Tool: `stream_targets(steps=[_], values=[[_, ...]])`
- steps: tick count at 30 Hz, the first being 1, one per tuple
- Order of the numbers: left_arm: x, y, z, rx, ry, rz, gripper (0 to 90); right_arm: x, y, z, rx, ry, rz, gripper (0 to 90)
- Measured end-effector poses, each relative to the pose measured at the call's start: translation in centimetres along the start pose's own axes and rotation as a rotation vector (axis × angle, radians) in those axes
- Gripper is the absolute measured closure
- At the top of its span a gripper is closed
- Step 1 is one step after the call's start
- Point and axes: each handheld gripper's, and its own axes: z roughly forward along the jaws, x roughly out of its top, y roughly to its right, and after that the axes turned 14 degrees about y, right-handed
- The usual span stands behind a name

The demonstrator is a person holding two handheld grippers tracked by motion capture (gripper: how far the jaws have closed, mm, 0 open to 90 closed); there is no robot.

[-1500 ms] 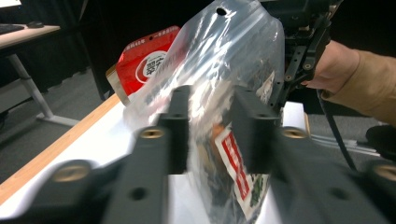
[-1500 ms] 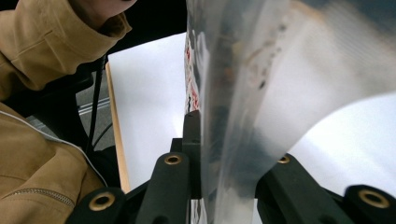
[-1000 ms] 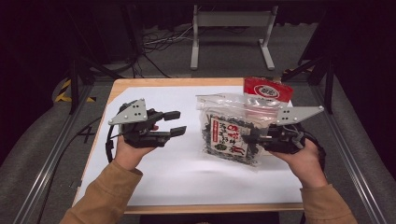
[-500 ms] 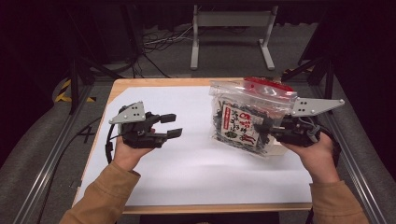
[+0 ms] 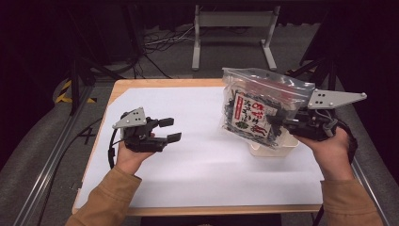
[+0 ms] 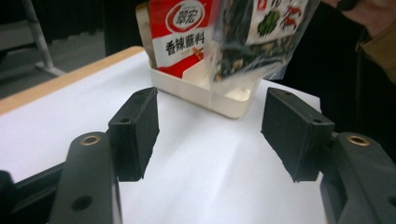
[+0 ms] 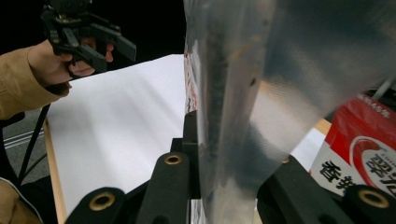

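A clear zip bag of dark dried seaweed (image 5: 256,113) with a printed label hangs upright in the air, and my right gripper (image 5: 277,125) is shut on its lower right side. In the right gripper view the bag (image 7: 261,93) runs up between the jaws of the right gripper (image 7: 224,177). Below it a white tray (image 5: 273,149) rests on the table. In the left gripper view the tray (image 6: 224,106) holds a red packet (image 6: 182,37), with the bag (image 6: 252,42) just above. My left gripper (image 5: 169,130) is open and holds nothing, over the table's left half.
White paper (image 5: 207,169) covers the wooden table. A metal stand (image 5: 233,28) and cables lie on the floor beyond the far edge. Rails run along both sides of the table. The red packet (image 7: 359,154) sits close by the right jaws.
My right gripper has lifted the seaweed bag off the table and carried it up and right, over the white tray. The left gripper has barely moved.
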Motion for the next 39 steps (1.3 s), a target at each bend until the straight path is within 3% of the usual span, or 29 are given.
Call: stream_targets(steps=[13,26,39], values=[[-1.0,-1.0,-0.1,0.031,-0.006,-0.016,32.5,0.1,1.6,-1.1,-0.064,0.018,-0.052,77.9],[-1.3,-1.7,0.0,0.038,-0.02,-0.024,31.4,-0.9,4.2,-1.8,-0.141,0.02,-0.092,77.6],[-1.4,-1.9,-0.1,0.042,-0.024,-0.026,30.9,-2.2,5.7,-2.2,-0.199,0.001,-0.061,77.6]])
